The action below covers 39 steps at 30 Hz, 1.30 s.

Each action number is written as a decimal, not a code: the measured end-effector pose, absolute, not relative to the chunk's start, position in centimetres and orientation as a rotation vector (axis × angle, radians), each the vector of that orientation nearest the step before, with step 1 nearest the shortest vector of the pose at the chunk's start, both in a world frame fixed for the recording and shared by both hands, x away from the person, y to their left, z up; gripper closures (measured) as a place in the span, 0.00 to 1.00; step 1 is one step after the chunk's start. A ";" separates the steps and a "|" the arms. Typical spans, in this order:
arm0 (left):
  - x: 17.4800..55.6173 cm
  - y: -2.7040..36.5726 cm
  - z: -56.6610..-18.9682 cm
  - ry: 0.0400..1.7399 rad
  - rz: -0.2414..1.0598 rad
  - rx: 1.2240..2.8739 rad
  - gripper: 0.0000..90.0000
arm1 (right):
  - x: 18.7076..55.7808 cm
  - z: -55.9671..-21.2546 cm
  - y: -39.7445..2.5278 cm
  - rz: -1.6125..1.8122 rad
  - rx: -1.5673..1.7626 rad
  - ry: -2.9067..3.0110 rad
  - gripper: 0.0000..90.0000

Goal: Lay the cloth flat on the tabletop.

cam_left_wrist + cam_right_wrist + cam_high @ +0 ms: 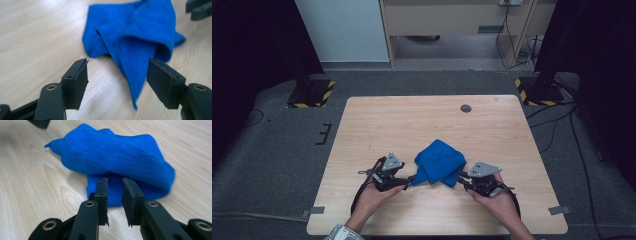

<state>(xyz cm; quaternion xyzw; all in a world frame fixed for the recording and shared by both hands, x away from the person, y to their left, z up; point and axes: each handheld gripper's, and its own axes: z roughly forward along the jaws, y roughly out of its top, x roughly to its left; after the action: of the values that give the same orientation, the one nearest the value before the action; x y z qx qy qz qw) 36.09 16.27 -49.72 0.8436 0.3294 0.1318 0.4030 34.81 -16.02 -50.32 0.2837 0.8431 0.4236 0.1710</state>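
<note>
High view puts the blue cloth [439, 162] crumpled in a loose mound on the wooden table [432, 120], a little toward the near edge and about midway between the left and right edges. It bunches up toward the far side and trails two tails toward me, one to each side.

My left gripper [404, 183] sits just beside the left tail, and my right gripper [461, 180] just beside the right one, so each hand is about equally near its own end. That is the relation I judge the coming move to turn on: the cloth lies between the two claws, its tails running outward and nearward to meet them.

From the left gripper view, the cloth [135, 42] narrows to a point that comes down between my jaws, which stand wide apart and hold nothing. From the right gripper view, my jaws stand a narrow gap apart with the cloth's [117, 160] near edge just beyond their tips; I cannot tell whether any fabric is caught between them.

Folds hide the true corners and hems, and the cloth's underside is out of sight. Motion blur softens the tail's tip in the left gripper view.
</note>
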 end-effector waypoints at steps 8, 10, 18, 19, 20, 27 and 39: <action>36.2 15.5 -50.8 0.817 0.309 2.184 0.34 | 35.2 -50.3 -13.8 1.229 0.831 2.390 0.42; 36.3 15.5 -51.0 0.824 0.292 2.182 0.35 | 35.4 -50.3 -13.5 1.231 0.834 2.382 0.39; 36.3 15.3 -51.4 0.794 0.259 2.214 0.51 | 37.1 -50.7 -11.5 1.186 0.816 2.373 0.53; 36.3 15.1 -51.5 0.783 0.258 2.230 0.53 | 37.4 -50.8 -11.4 1.190 0.815 2.374 0.75; 36.3 15.1 -51.5 0.783 0.258 2.230 0.53 | 37.4 -50.8 -11.4 1.190 0.815 2.374 0.75; 36.4 15.2 -51.6 0.795 0.263 2.230 0.53 | 38.2 -50.1 -12.0 1.252 0.834 2.361 0.98; 36.3 15.3 -51.0 0.835 0.269 2.158 0.31 | 39.7 -48.1 -12.1 1.313 0.852 2.328 0.98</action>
<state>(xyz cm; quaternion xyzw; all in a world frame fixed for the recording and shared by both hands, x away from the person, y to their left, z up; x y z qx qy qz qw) 36.33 15.35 -51.03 0.8511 0.3294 0.1061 0.3947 39.69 -12.10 -48.14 0.2995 0.8182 0.4613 0.1673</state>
